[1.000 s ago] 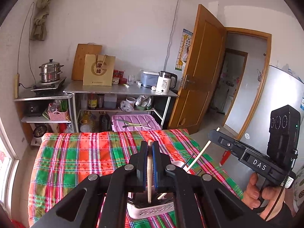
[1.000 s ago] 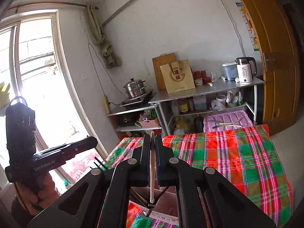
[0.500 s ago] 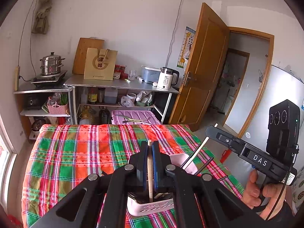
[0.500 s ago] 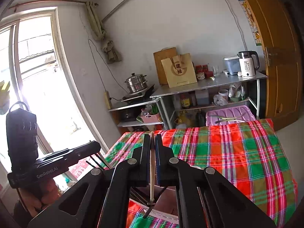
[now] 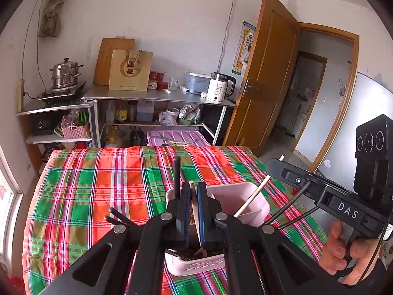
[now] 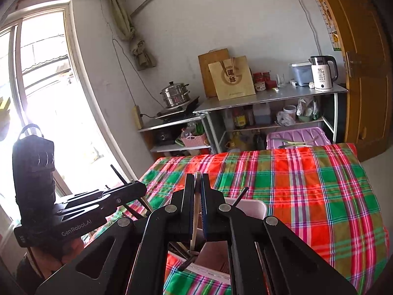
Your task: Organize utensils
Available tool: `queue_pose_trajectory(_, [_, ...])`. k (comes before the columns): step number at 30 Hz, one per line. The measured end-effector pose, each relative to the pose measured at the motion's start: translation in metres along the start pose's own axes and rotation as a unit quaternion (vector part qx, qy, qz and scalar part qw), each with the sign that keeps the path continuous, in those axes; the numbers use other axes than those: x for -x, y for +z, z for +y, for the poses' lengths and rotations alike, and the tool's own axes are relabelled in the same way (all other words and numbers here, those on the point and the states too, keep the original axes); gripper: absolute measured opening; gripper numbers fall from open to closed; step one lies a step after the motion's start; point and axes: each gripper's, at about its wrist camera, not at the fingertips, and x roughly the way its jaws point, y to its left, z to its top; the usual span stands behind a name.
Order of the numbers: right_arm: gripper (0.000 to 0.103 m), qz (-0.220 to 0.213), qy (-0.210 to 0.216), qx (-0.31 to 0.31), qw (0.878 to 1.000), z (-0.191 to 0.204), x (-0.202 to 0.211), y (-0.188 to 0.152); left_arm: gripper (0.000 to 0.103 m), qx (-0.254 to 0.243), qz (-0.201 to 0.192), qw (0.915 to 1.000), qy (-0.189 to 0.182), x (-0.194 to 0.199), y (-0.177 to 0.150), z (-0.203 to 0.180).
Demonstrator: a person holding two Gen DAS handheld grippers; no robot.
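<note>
A pink utensil holder stands on the plaid tablecloth, right under both grippers. My left gripper is shut on a light wooden chopstick whose lower end reaches into the holder. My right gripper is shut on another light chopstick that also points down into the holder. The right gripper with its chopstick shows at the right of the left wrist view. Dark chopsticks stick out of the holder.
Beyond the table stand a metal shelf unit with a kettle, a steamer pot and a purple bin lid. An open wooden door is at the right, a window at the left.
Both grippers have come down towards the holder with their chopsticks. More of the table and the holder's rim now show, and the chopstick tips sit deeper in the holder.
</note>
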Motion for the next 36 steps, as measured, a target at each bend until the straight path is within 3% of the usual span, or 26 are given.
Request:
queue_pose_trajectory(7, [0.005,0.017,0.001,0.0,1.0,-0.001,-0.002,-0.003,0.005,0.003,0.008,1.0,-0.001,-0.001,-0.004,0.002])
queue_pose_trajectory(12, [0.011,0.014,-0.003,0.005,1.0,0.002,0.004,-0.001,0.006,0.005,0.002,1.0,-0.001,0.008,-0.003,-0.001])
queue_pose_trajectory(21, [0.015,-0.008,-0.008,0.011,1.0,0.009,0.038,0.0,0.008,0.007,-0.021,0.9997,-0.002,0.048,-0.012,-0.007])
queue_pose_trajectory(24, [0.015,-0.015,-0.015,0.019,1.0,0.012,0.055,-0.005,0.014,0.007,-0.031,0.9995,0.002,0.066,-0.022,-0.01])
queue_pose_trajectory(31, [0.018,-0.029,-0.017,0.03,0.999,0.021,0.097,-0.033,0.014,0.007,-0.043,0.9989,0.017,0.104,-0.064,-0.021])
queue_pose_trajectory(36, [0.03,-0.035,-0.018,0.034,0.999,0.03,0.125,-0.063,0.015,0.006,-0.051,0.9982,0.031,0.13,-0.102,-0.032])
